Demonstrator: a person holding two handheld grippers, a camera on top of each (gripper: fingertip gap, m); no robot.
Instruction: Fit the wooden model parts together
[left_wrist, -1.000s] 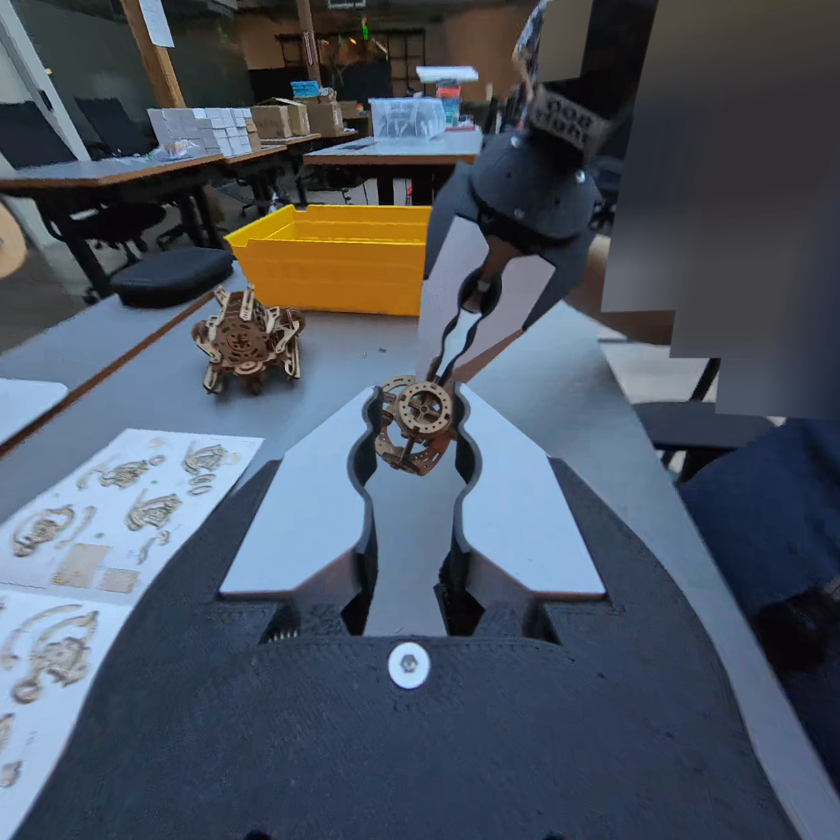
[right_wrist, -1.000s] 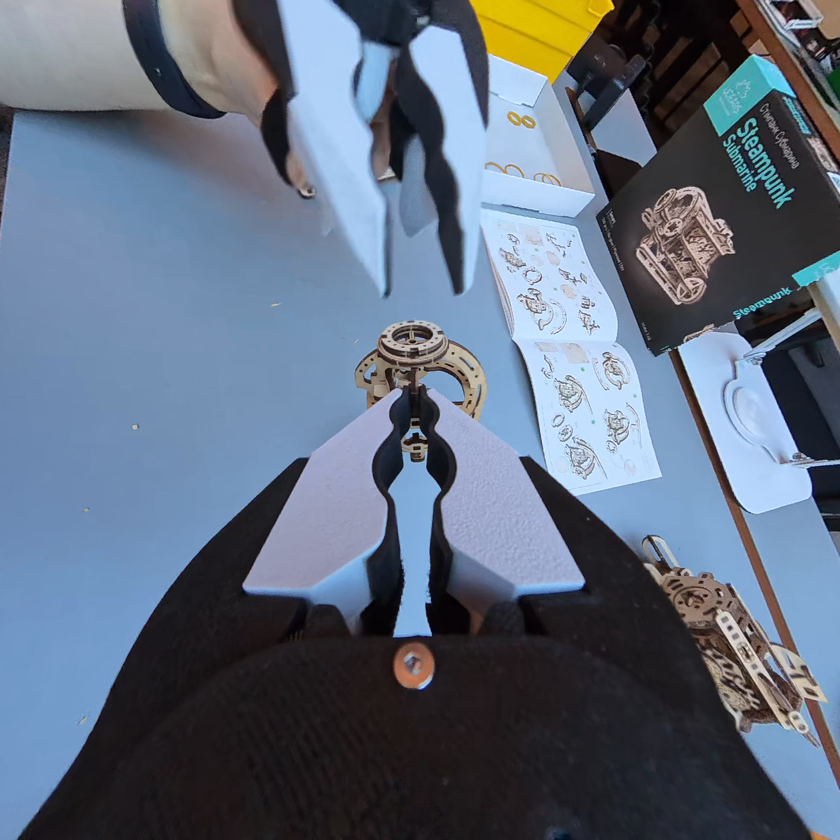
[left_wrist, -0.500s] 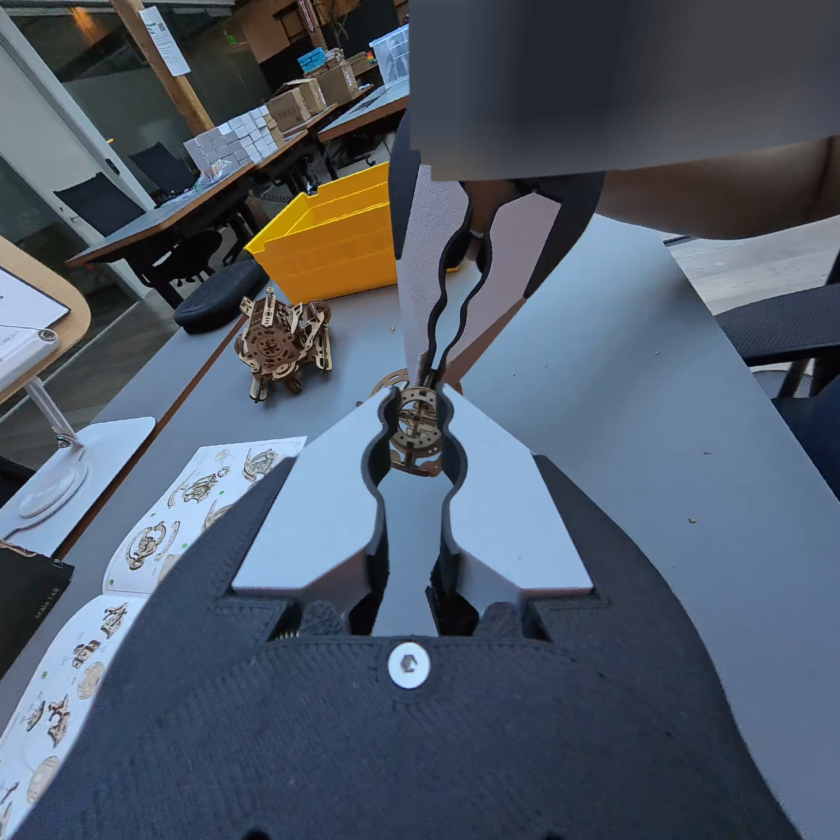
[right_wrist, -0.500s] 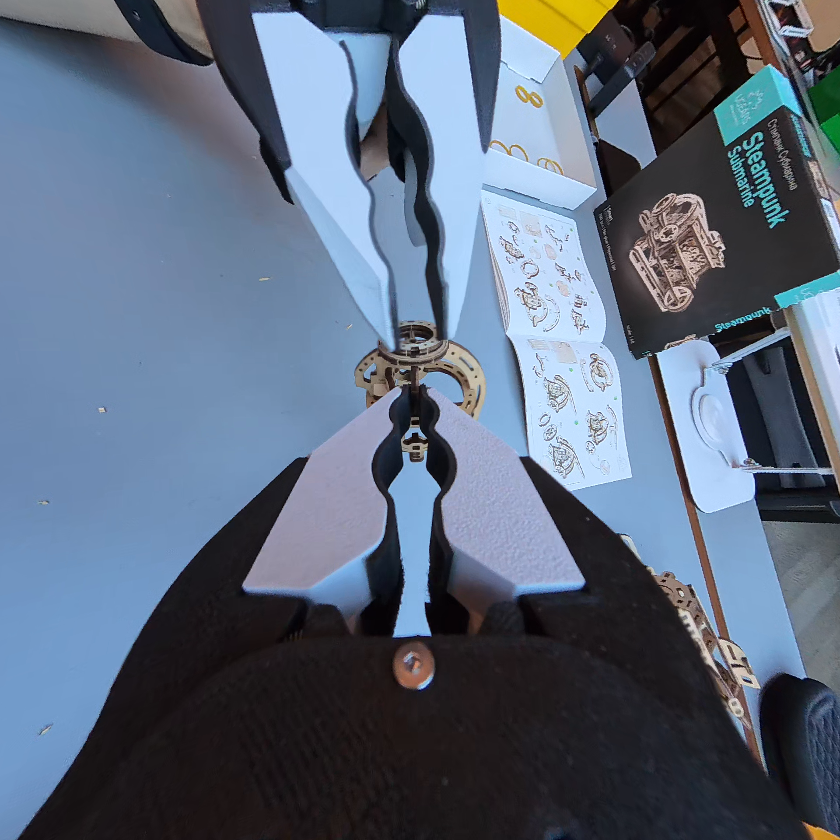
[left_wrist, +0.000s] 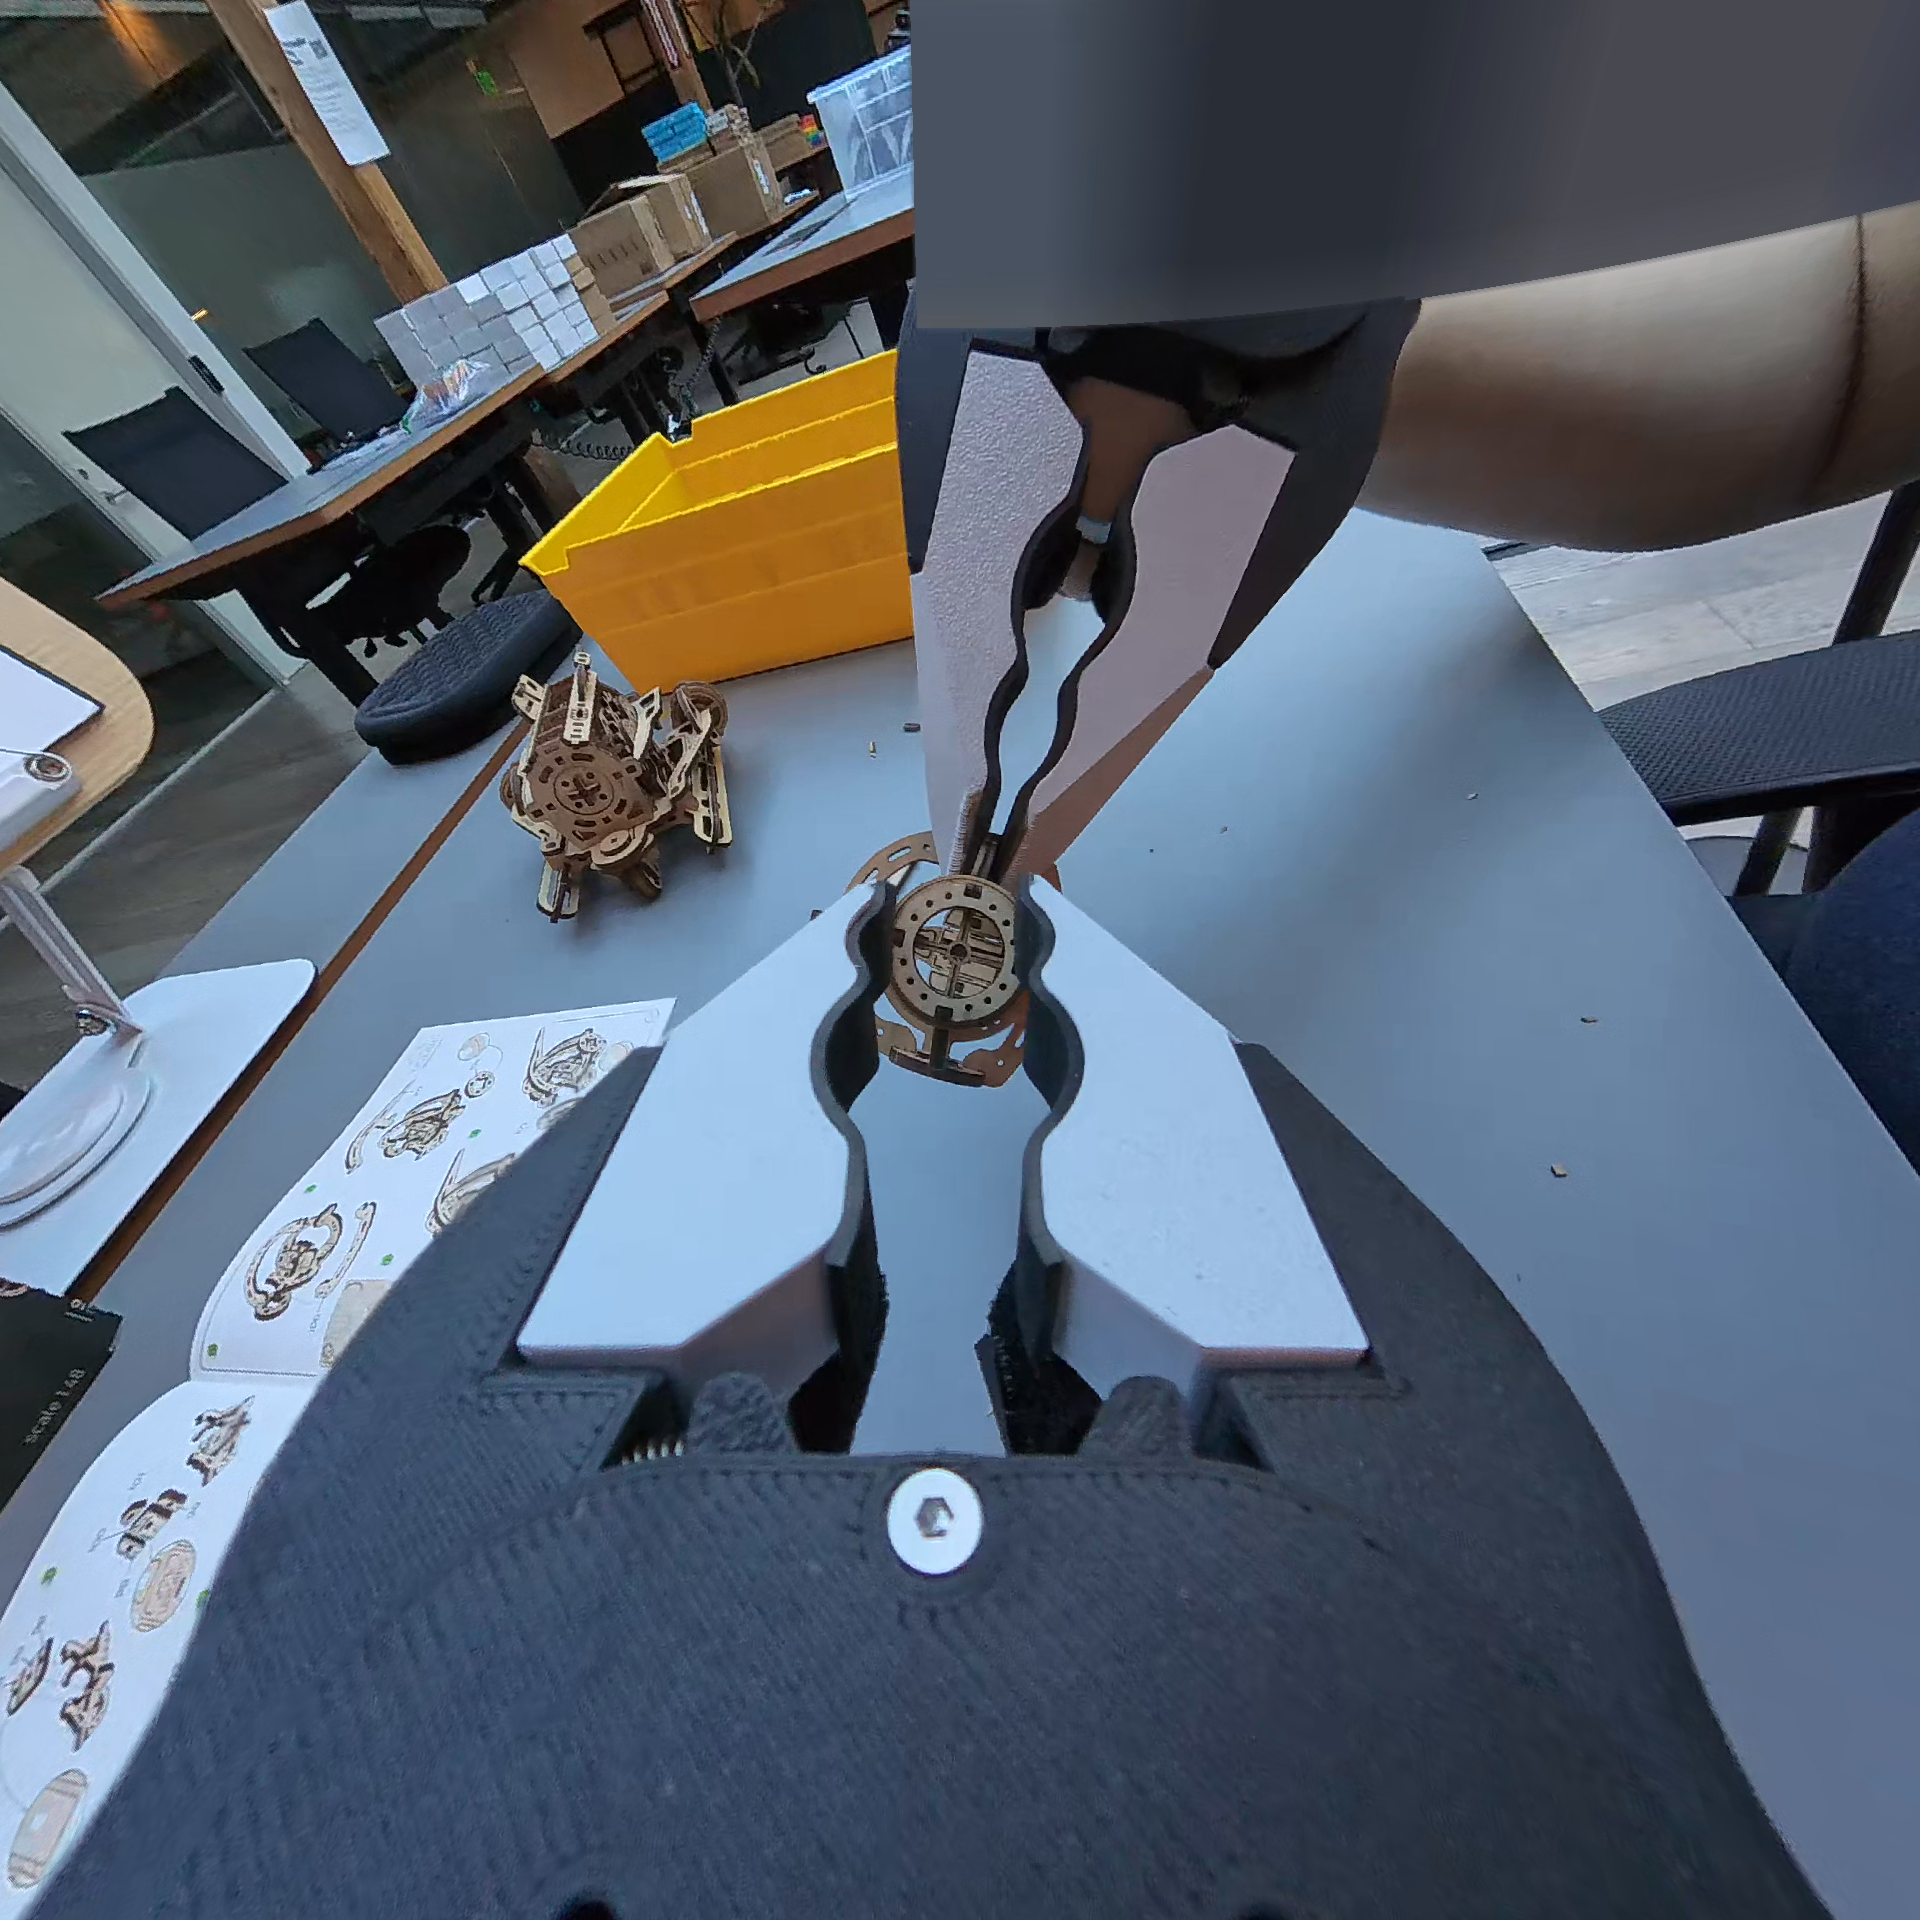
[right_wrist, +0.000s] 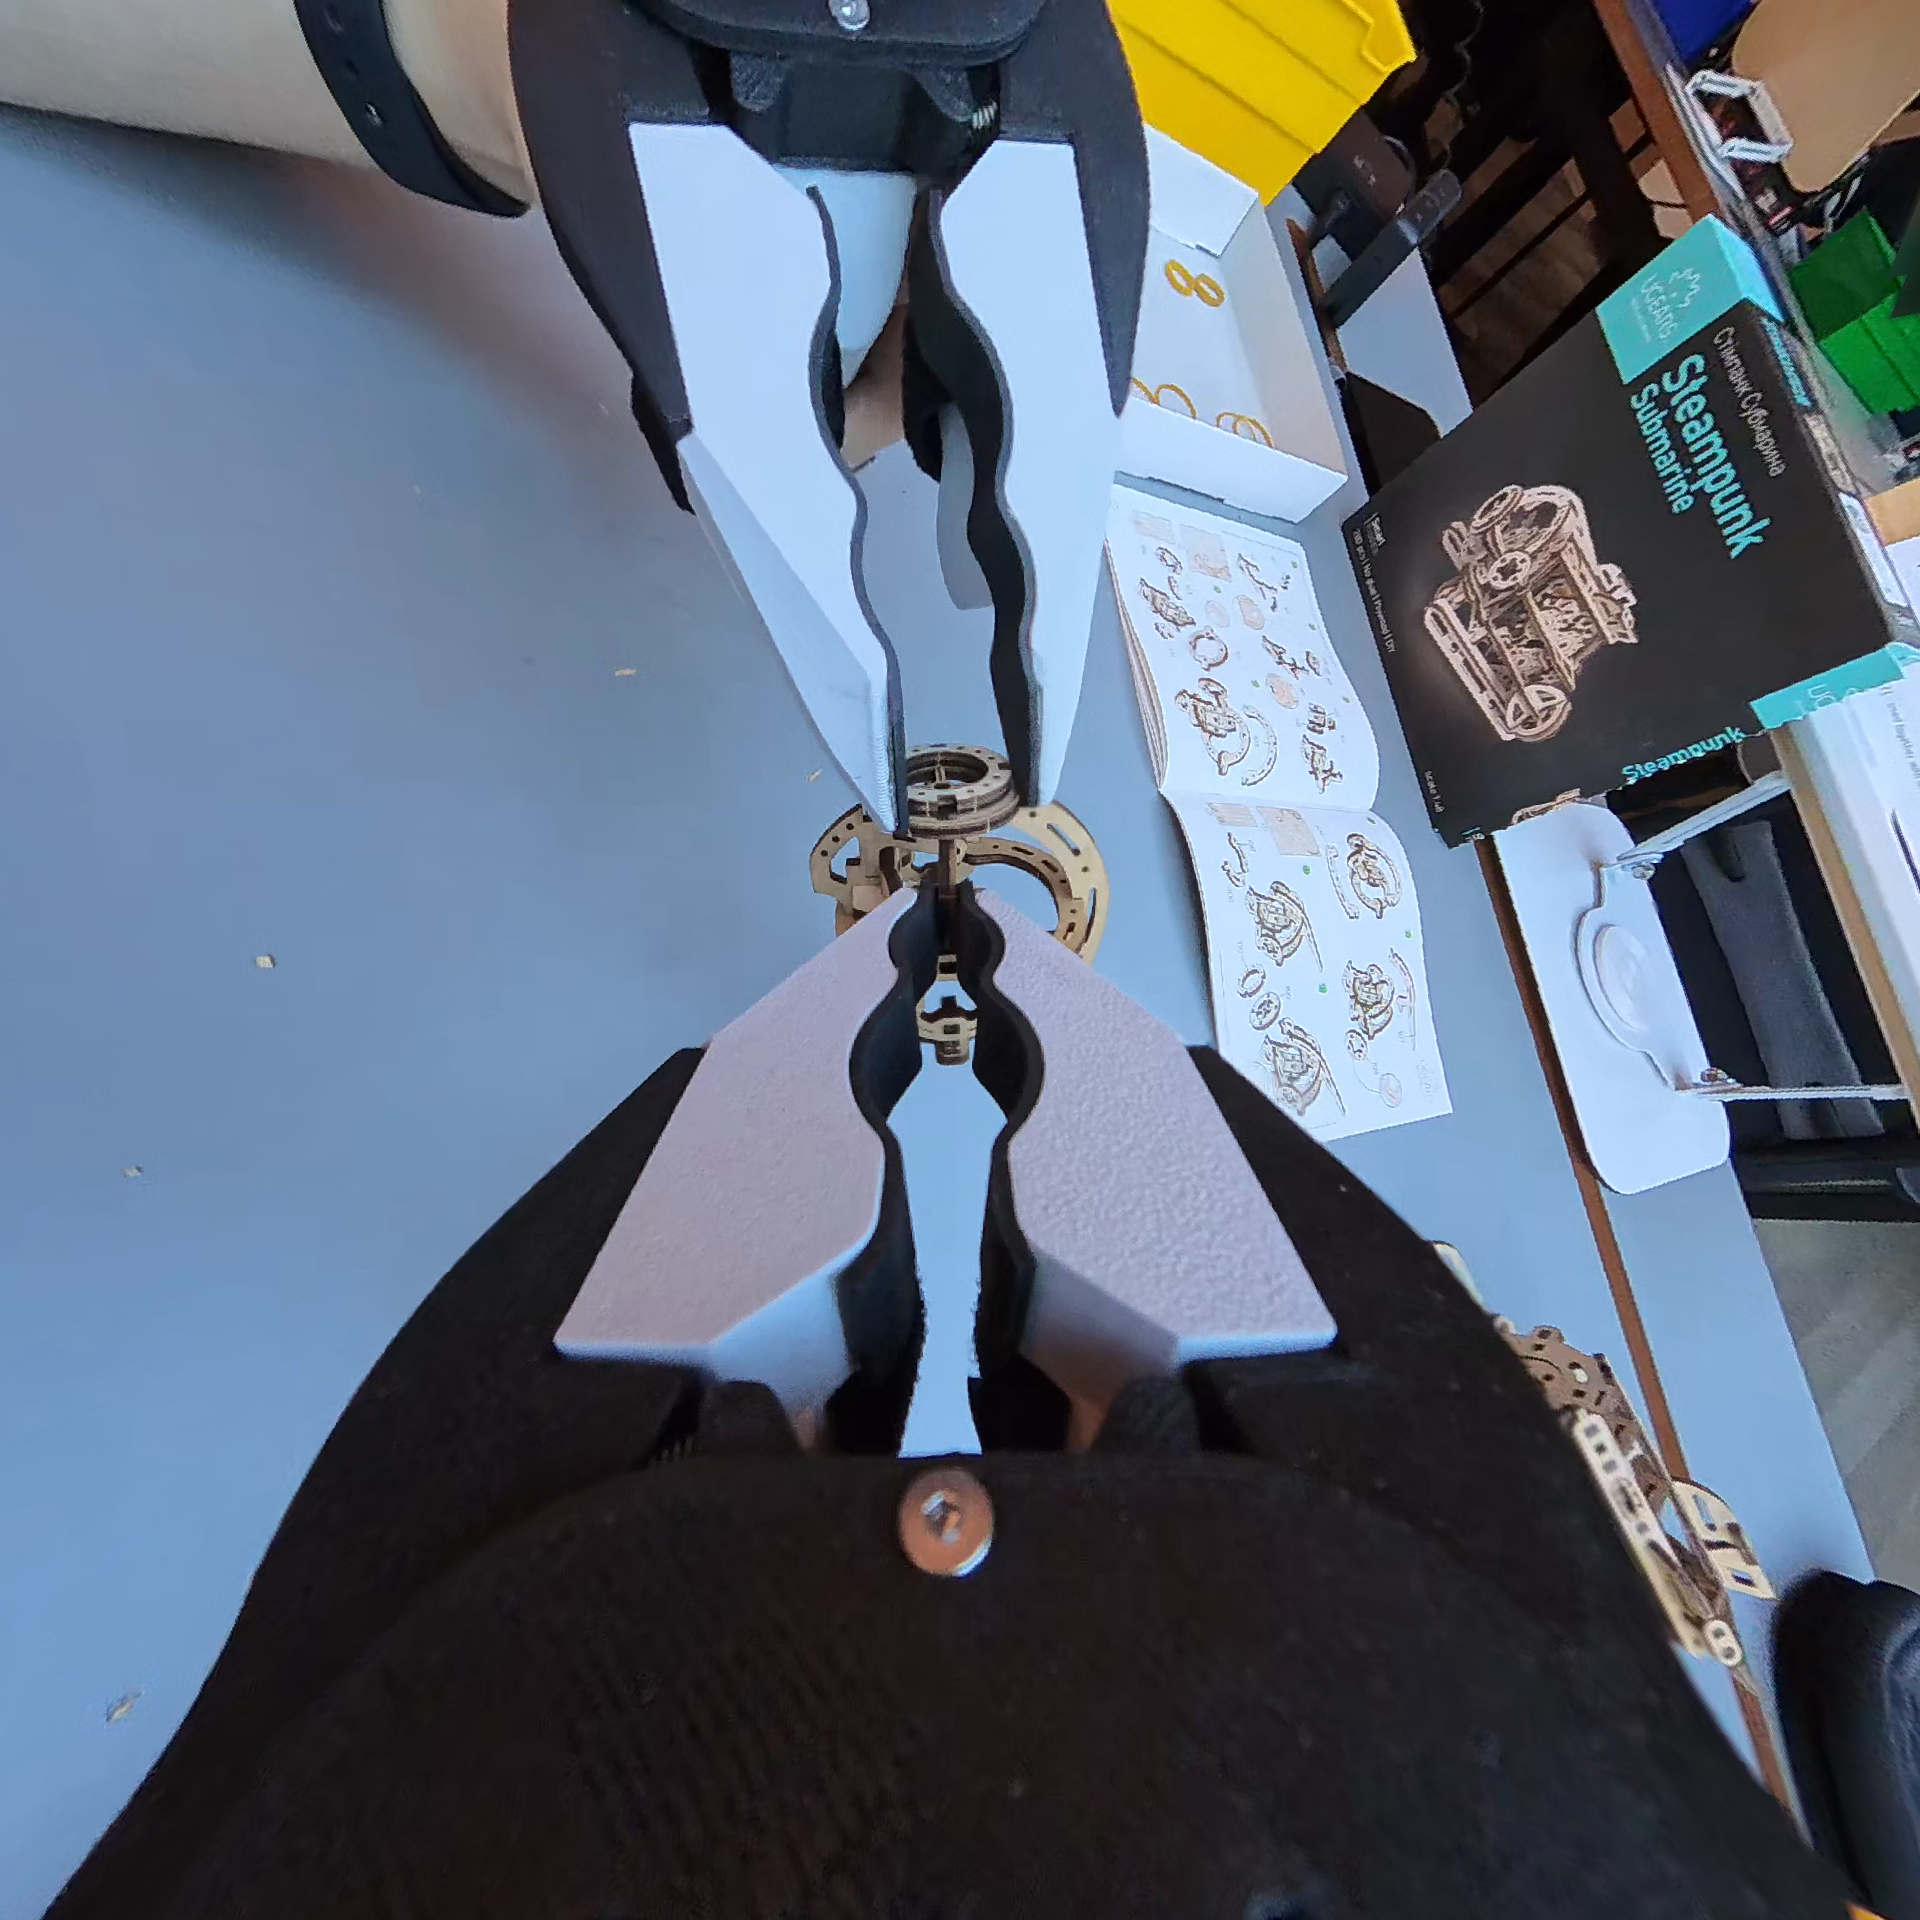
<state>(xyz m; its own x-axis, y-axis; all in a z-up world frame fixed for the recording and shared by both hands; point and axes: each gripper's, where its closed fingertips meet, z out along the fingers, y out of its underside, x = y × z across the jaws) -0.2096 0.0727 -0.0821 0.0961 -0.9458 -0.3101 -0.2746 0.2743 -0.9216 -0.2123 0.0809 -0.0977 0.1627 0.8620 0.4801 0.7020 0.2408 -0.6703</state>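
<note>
The left tongs (left_wrist: 954, 902) have closed in around the wooden wheel (left_wrist: 954, 951), seemingly pinching it, while the right tongs (right_wrist: 943, 902) grip its stem above the grey surface (right_wrist: 416, 727).

both grippers (left_wrist: 951, 914) (right_wrist: 940, 894) clamped, tip-to-tip

A yellow bin (left_wrist: 748, 561) stands at the far side of the grey desk (left_wrist: 1455, 935). An open instruction booklet (right_wrist: 1278, 800) lies beside a black box (right_wrist: 1621, 561).
</note>
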